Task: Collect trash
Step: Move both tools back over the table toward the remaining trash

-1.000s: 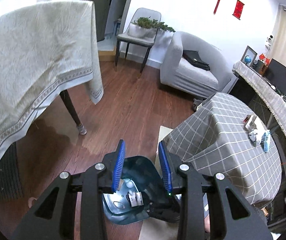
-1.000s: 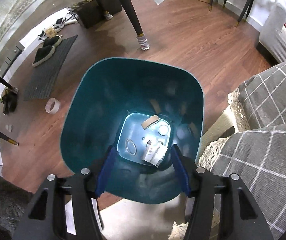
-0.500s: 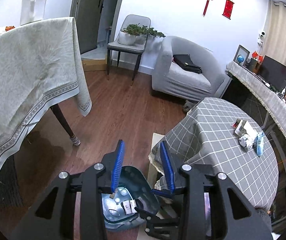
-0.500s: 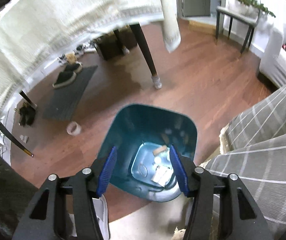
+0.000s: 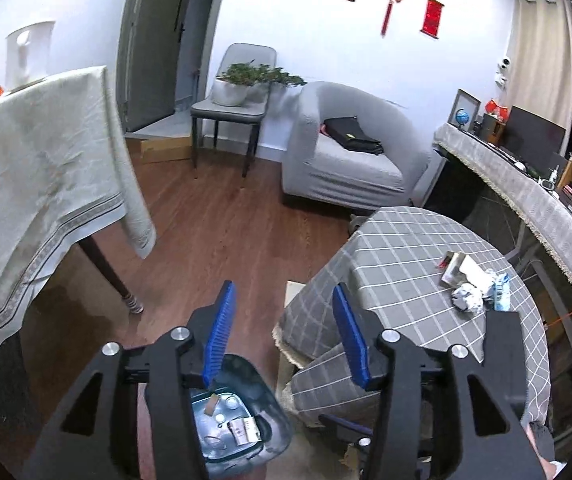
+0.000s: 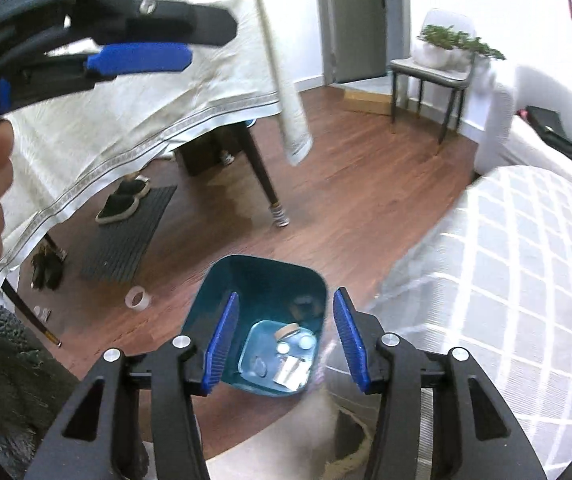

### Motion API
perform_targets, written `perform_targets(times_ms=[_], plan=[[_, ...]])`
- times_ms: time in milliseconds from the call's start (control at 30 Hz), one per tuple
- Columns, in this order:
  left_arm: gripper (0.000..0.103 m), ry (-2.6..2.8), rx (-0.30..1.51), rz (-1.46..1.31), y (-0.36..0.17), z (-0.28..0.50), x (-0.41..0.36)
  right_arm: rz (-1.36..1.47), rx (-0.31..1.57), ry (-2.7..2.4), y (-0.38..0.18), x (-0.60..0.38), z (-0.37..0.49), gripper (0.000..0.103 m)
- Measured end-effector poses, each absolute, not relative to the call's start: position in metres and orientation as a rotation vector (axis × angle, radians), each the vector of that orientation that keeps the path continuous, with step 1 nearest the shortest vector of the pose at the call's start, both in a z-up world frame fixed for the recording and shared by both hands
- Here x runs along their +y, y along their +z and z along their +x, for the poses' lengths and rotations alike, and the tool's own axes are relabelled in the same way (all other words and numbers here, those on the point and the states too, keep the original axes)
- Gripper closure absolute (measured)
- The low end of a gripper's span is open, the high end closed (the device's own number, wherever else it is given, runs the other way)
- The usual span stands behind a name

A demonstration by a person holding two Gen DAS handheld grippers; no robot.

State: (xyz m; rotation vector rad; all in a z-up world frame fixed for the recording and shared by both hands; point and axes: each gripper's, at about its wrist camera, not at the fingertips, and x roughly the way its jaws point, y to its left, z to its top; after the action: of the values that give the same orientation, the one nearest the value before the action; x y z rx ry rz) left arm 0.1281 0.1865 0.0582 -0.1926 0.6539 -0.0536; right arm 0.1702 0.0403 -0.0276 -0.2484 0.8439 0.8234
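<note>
A teal trash bin [image 6: 264,300] stands on the wood floor by the grey checked table [image 5: 398,264]; it also shows in the left wrist view [image 5: 262,392]. Scraps of paper and small lids lie at its bottom [image 6: 290,360]. On the table lies a heap of trash [image 5: 474,284]: crumpled paper, a small carton, a card. My left gripper [image 5: 282,312] is open and empty, high above the bin and table edge. My right gripper [image 6: 284,320] is open and empty, above the bin. The left gripper also shows at the upper left of the right wrist view [image 6: 138,58].
A large table with a cream cloth [image 5: 38,184] stands to the left, its leg [image 6: 270,192] near the bin. A grey armchair [image 5: 350,156] and a chair with a plant [image 5: 238,96] stand at the back. A tape roll [image 6: 137,298], mat and shoes [image 6: 122,200] lie on the floor.
Both grippers have risen away from the bin, which now looks smaller. The left view has lifted toward the table with the trash. Both stay open and empty.
</note>
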Motion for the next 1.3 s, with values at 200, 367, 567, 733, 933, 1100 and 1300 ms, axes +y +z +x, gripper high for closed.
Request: perform_targets(times_ms=[200,367,567,733,933,1100,1300], plan=[[0.045,-0.117,0.654,-0.155,0.06,0.143,0.144,-0.22,0.831,0.745,-0.017,-0.007,0.178,0.053],[0.042,-0.18,0.661,-0.115,0.057,0.153,0.108,-0.186,0.824,0.67,-0.01,-0.05,0.184,0.053],[0.035,-0.223,0.661,-0.081,0.049,0.165,0.073,-0.151,0.806,0.604,-0.001,-0.092,0.187,0.053],[0.025,-0.302,0.643,-0.088,0.046,0.168,0.052,-0.167,0.783,0.548,0.004,-0.119,0.188,0.04],[0.023,-0.339,0.654,-0.055,0.034,0.179,0.021,-0.129,0.777,0.444,0.004,-0.17,0.196,0.033],[0.023,-0.386,0.689,-0.046,0.018,0.197,-0.004,-0.098,0.785,0.39,0.001,-0.204,0.202,0.028],[0.023,-0.426,0.722,-0.018,0.003,0.207,-0.03,-0.036,0.799,0.373,-0.004,-0.236,0.208,0.024]])
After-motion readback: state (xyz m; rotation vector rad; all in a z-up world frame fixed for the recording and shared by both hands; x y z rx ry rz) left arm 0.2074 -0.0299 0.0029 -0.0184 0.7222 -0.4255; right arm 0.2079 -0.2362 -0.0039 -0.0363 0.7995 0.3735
